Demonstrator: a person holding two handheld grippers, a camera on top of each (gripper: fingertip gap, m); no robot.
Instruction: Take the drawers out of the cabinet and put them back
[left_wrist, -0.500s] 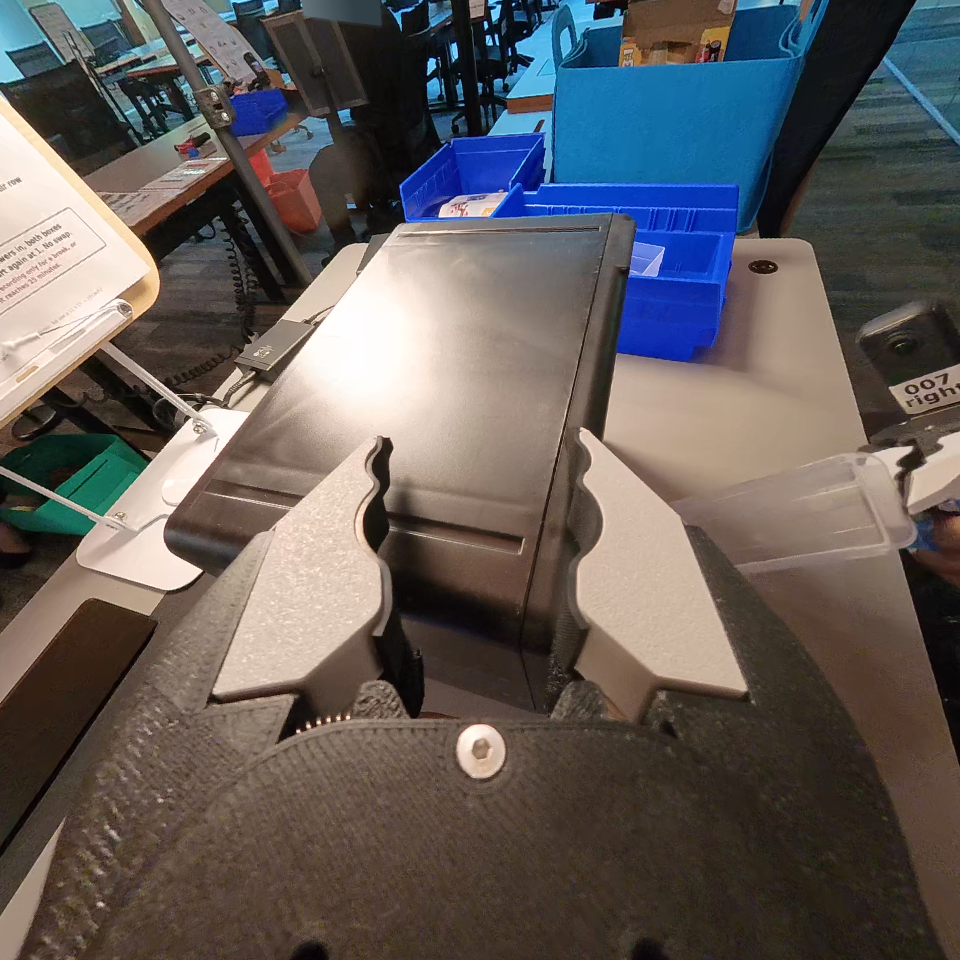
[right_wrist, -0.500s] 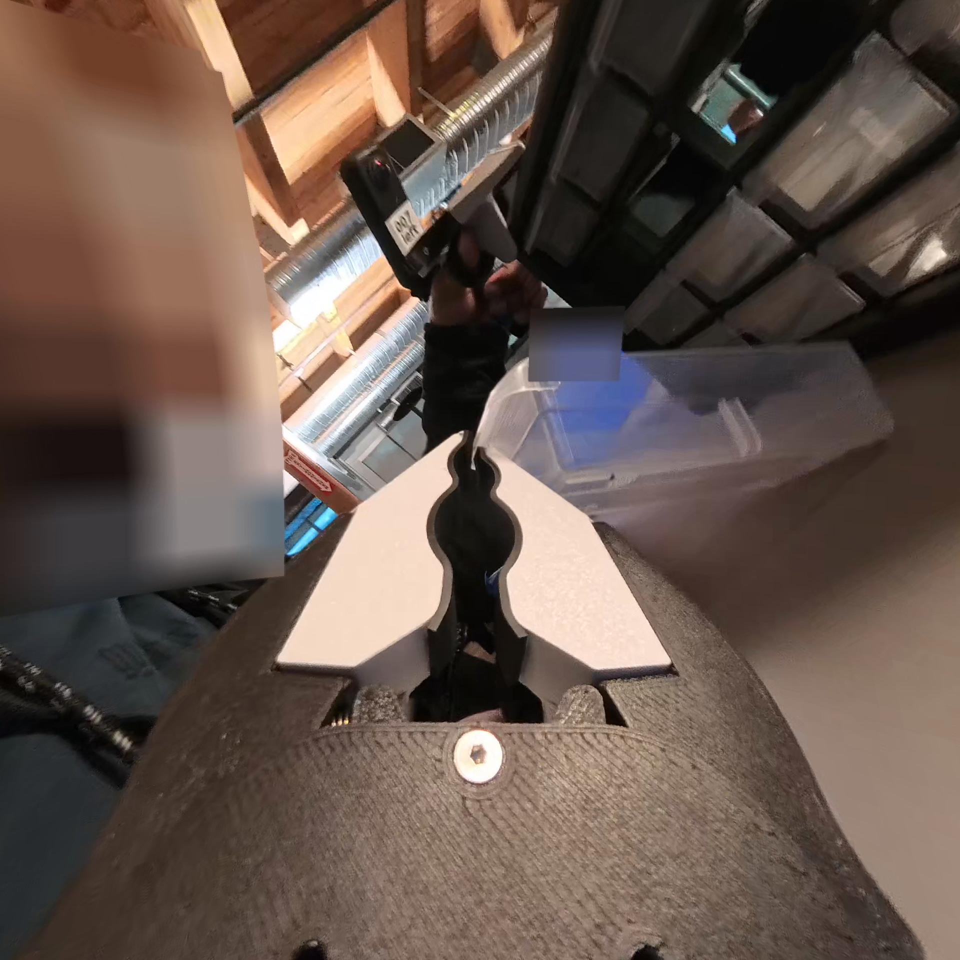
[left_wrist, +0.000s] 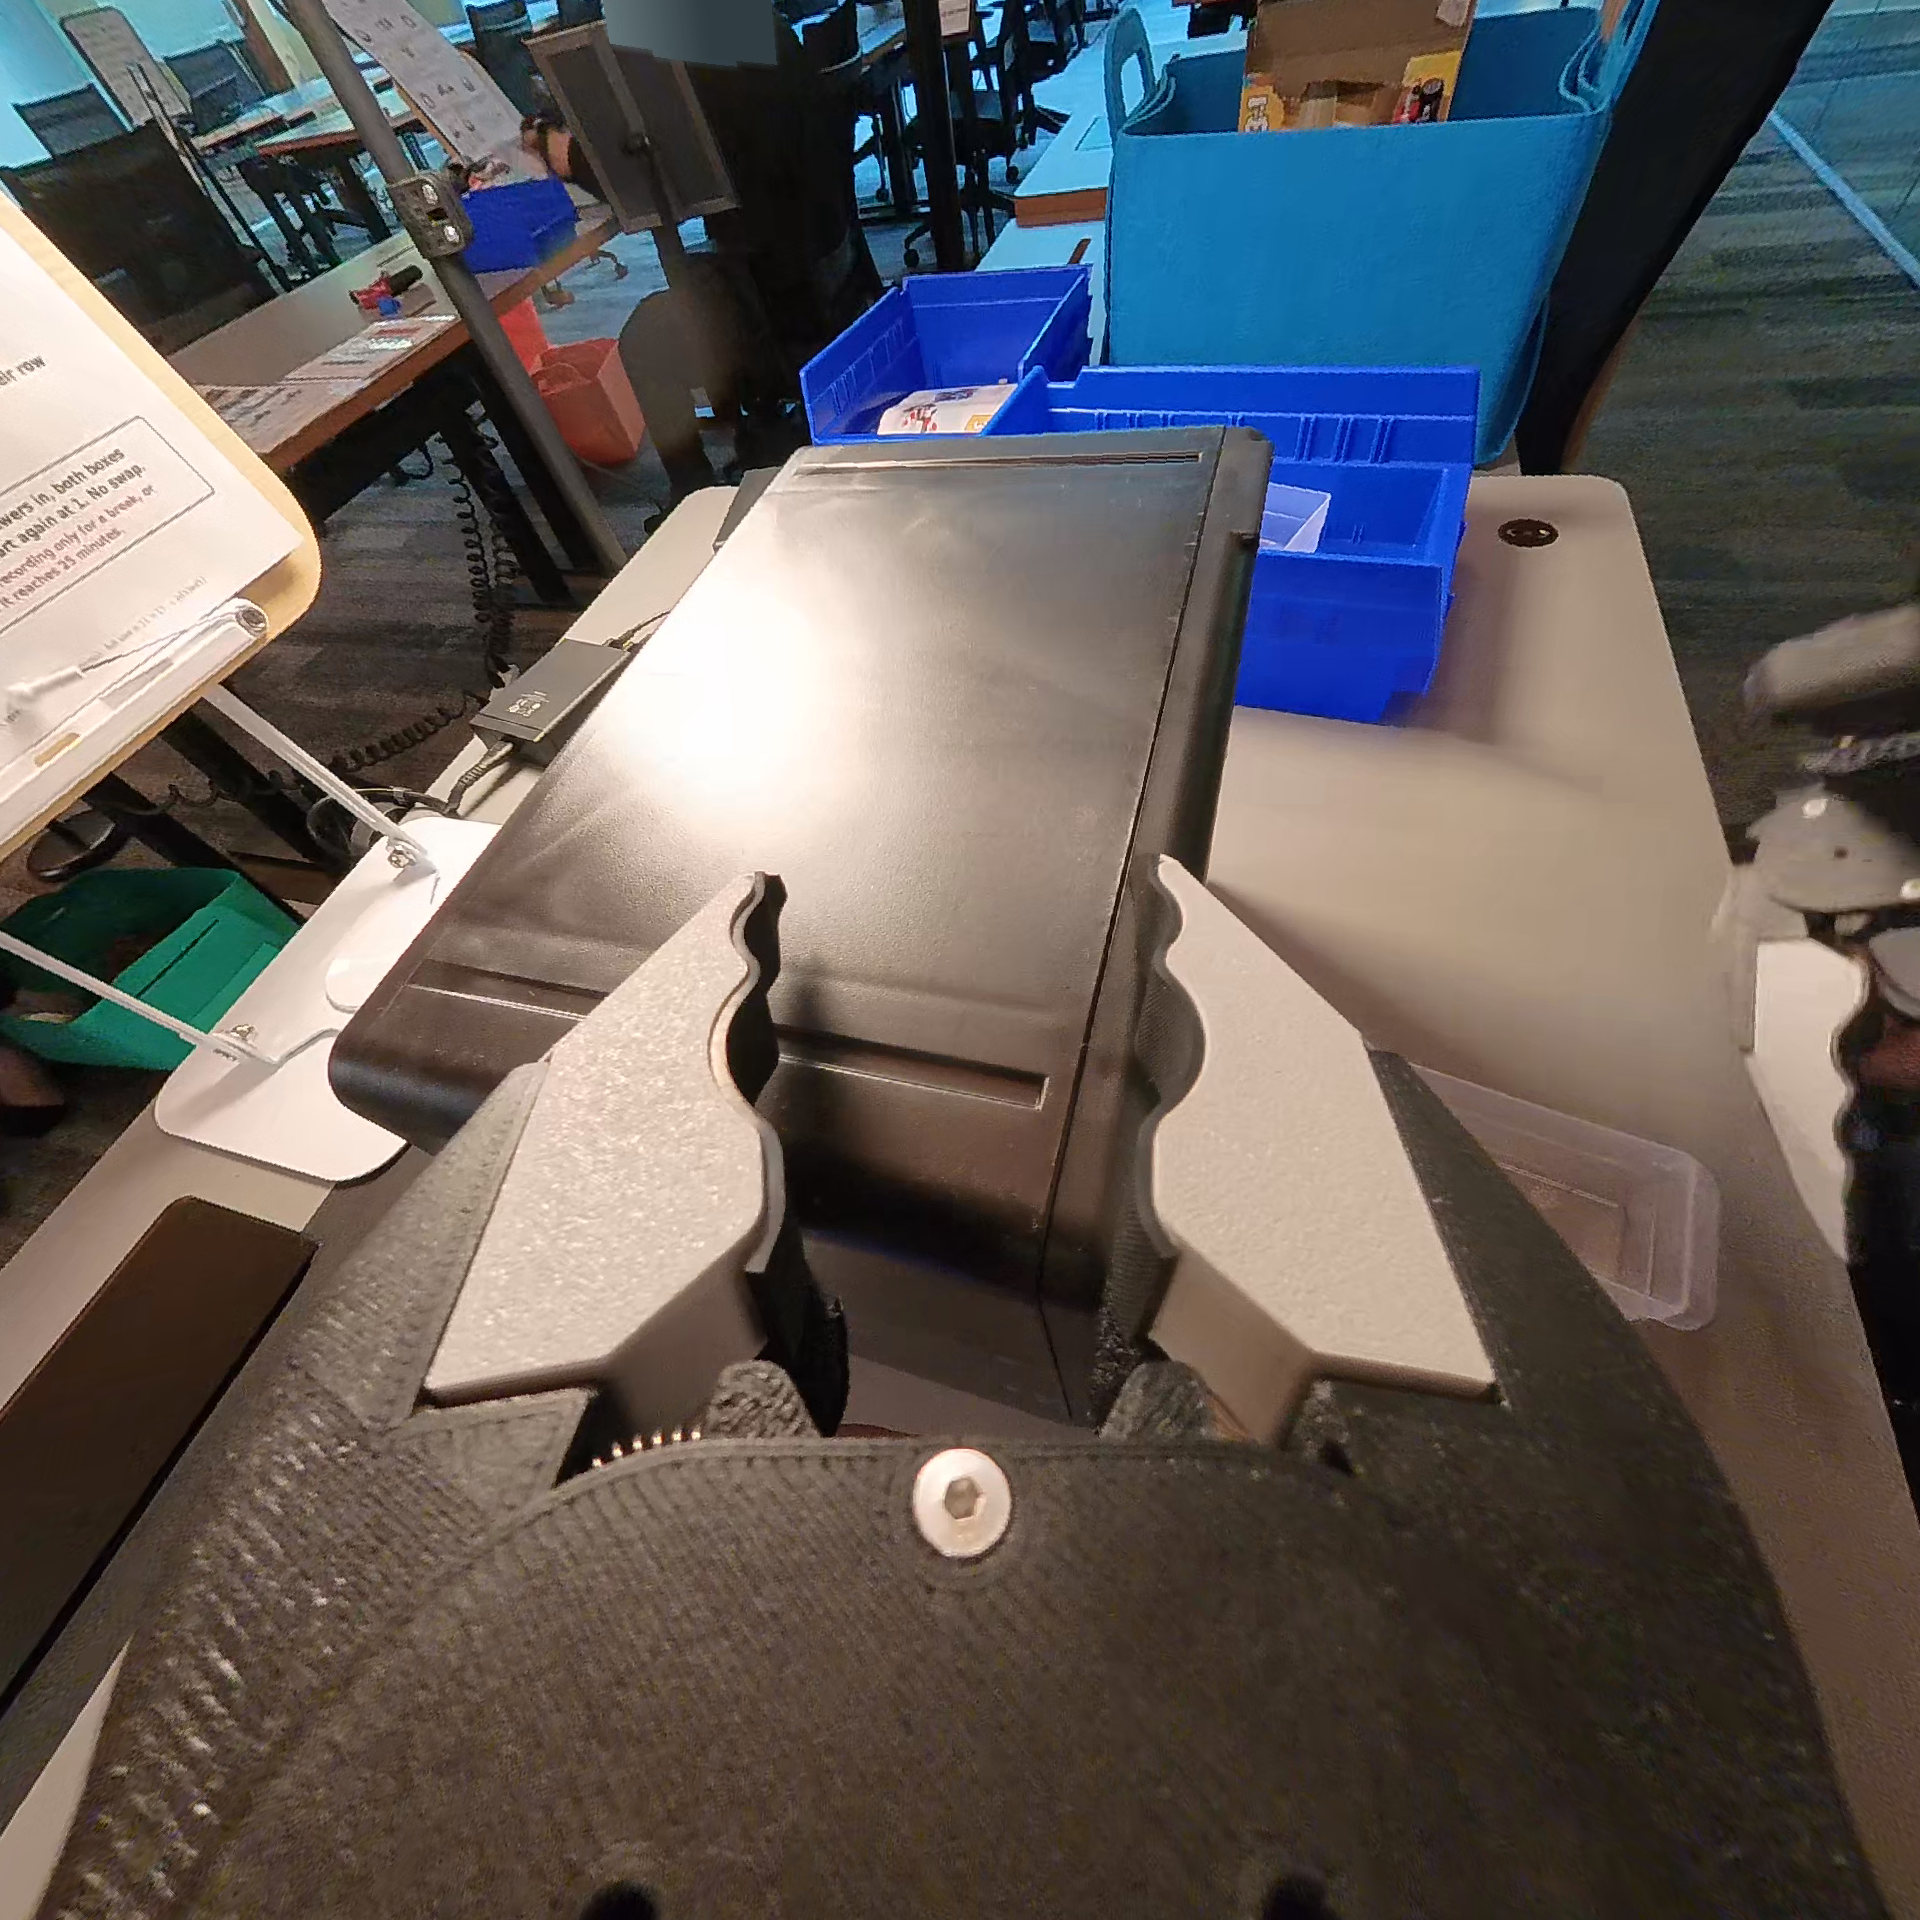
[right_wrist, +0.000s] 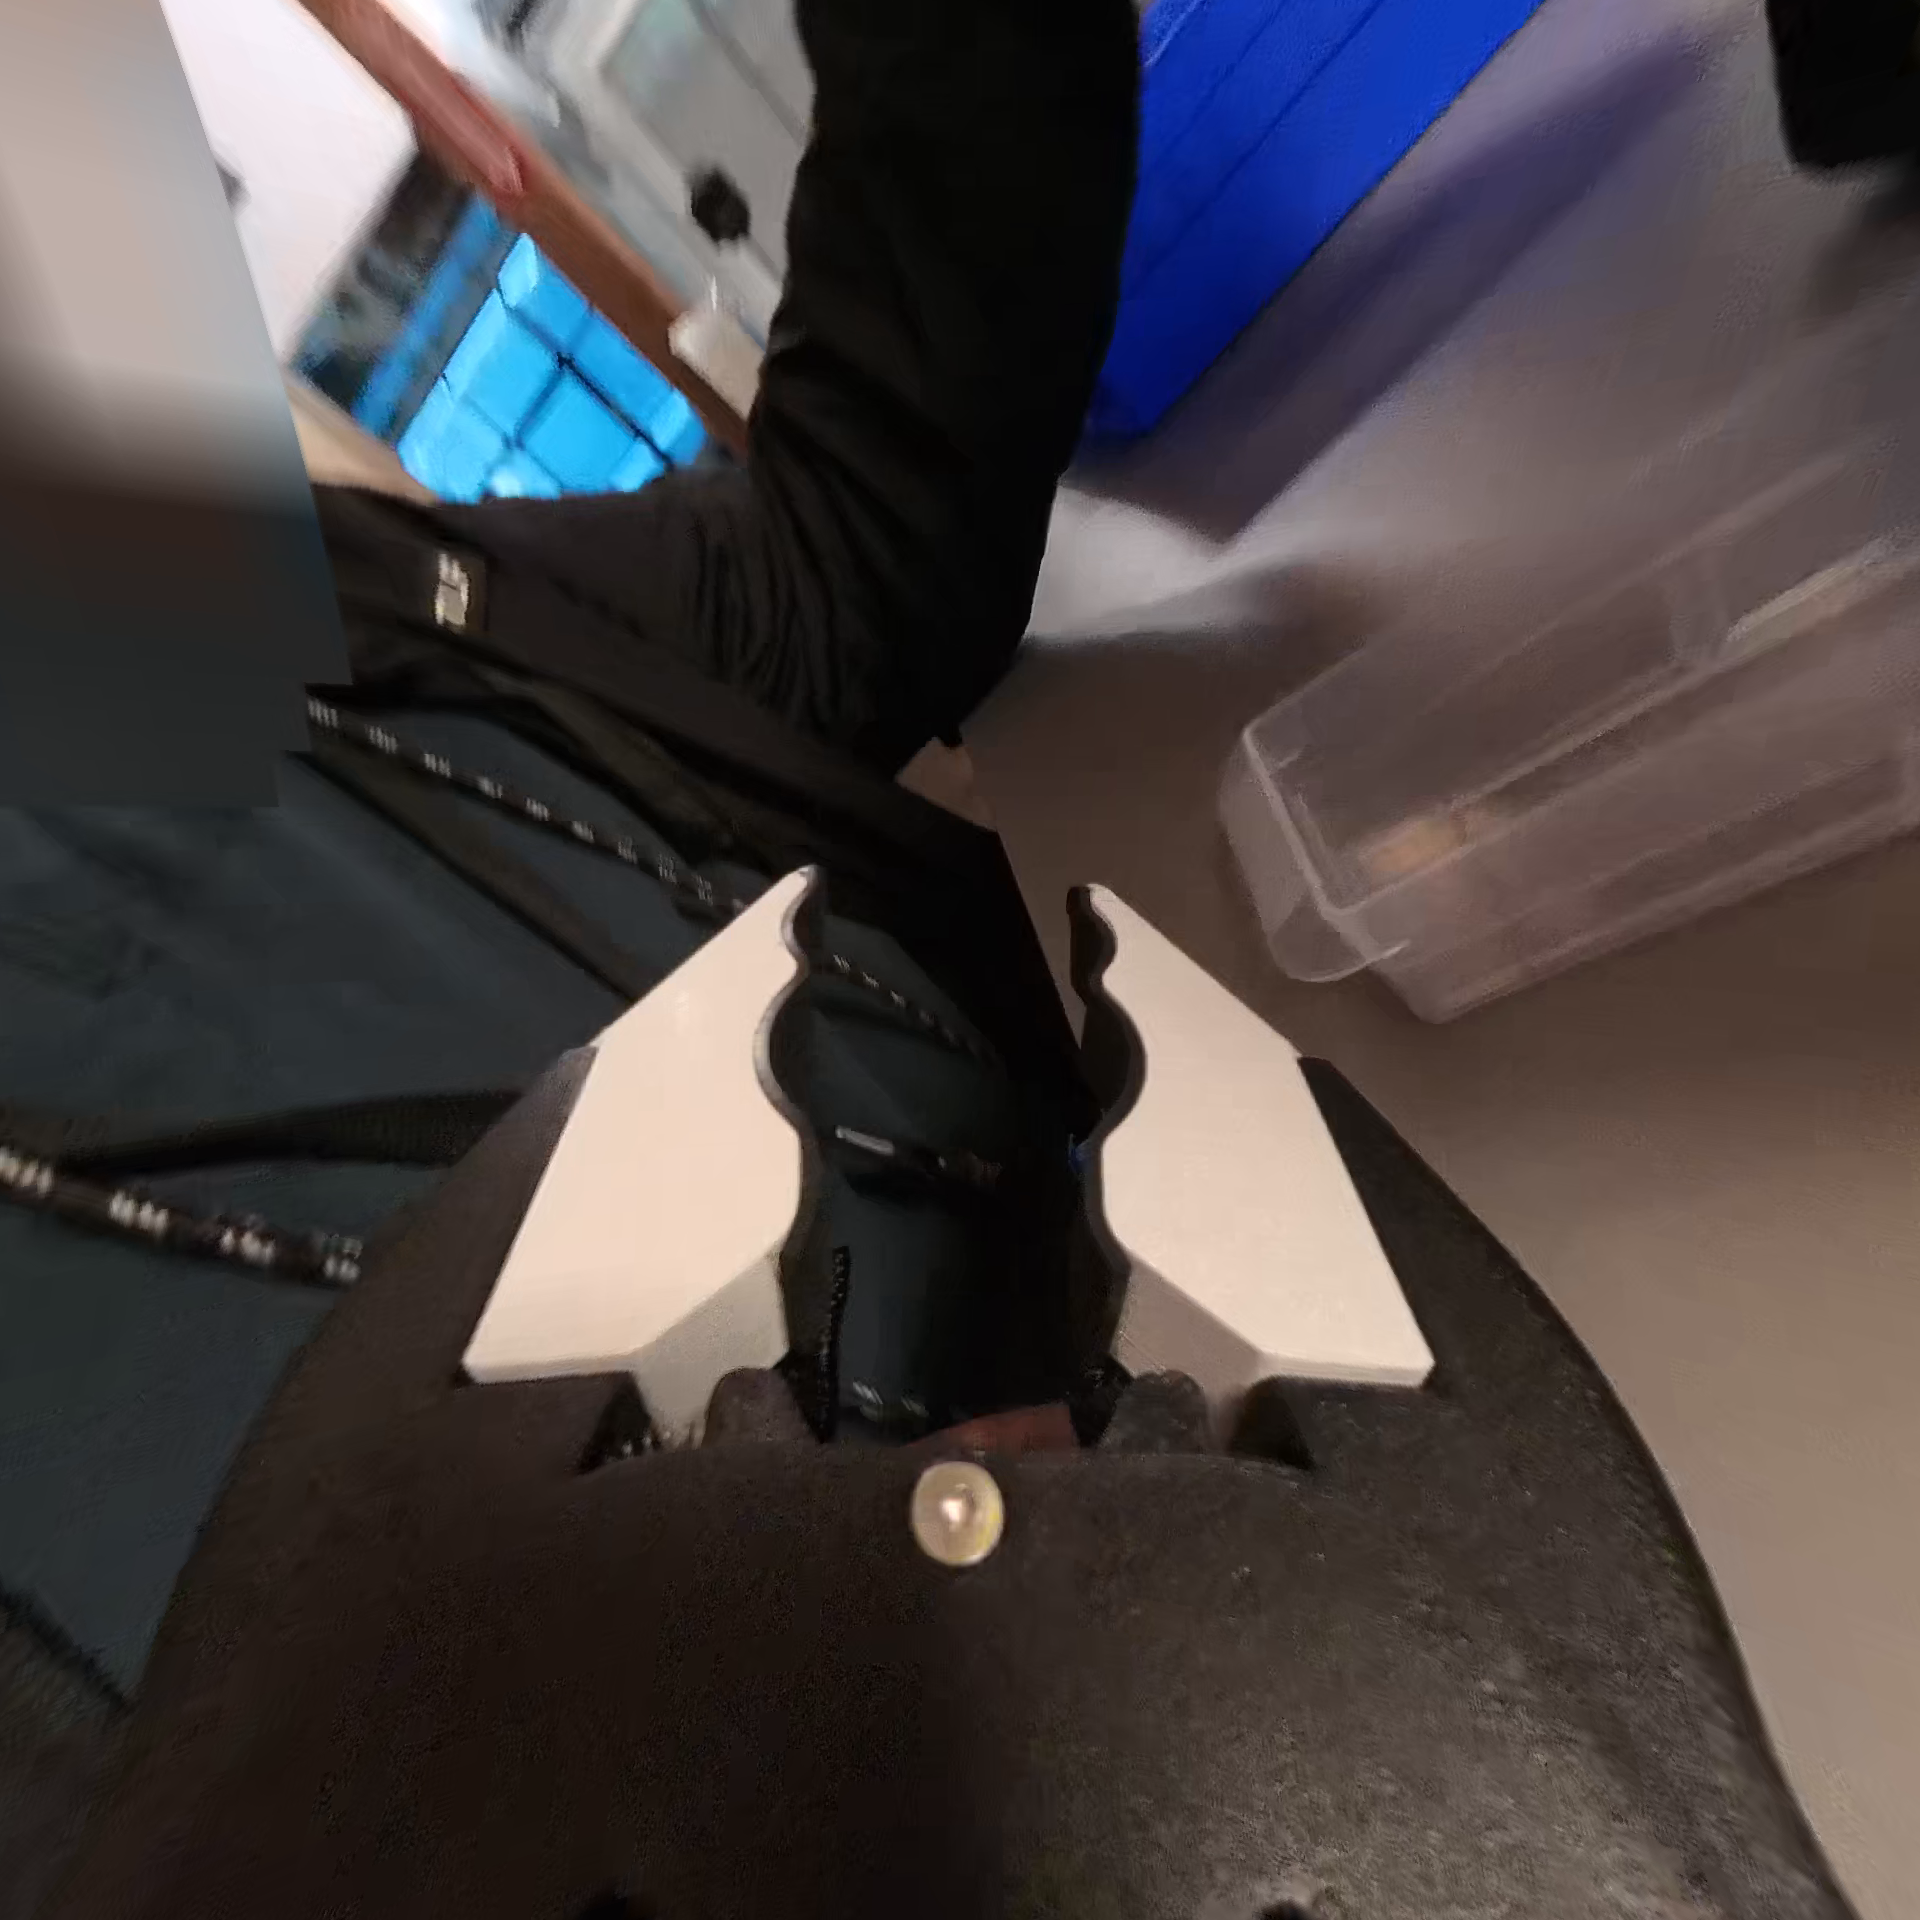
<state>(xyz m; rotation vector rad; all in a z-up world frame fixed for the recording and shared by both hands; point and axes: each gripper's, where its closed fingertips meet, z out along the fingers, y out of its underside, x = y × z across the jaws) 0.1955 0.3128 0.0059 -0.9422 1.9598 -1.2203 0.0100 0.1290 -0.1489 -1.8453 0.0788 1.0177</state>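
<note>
On the table's (left_wrist: 1558, 831) near right, a clear drawer (left_wrist: 1621, 1236) is lying released beside the black cabinet (left_wrist: 883, 727); the left gripper (left_wrist: 961, 904) is bracing the cabinet's top, apparently steadying it, while the right gripper (right_wrist: 940, 904) is gaping empty.

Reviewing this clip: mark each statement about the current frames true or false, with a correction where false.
1. The right gripper has a drawer clamped in its fingers. False: its fingers stand apart with nothing between them; the clear plastic drawer lies on the grey table.
2. The left gripper is spread over the top of the black cabinet. True.
3. Blue bins sit behind the cabinet. True.
4. The drawer on the table is opaque red. False: it is transparent.
5. A paper sheet on a stand is left of the cabinet. True.
</note>
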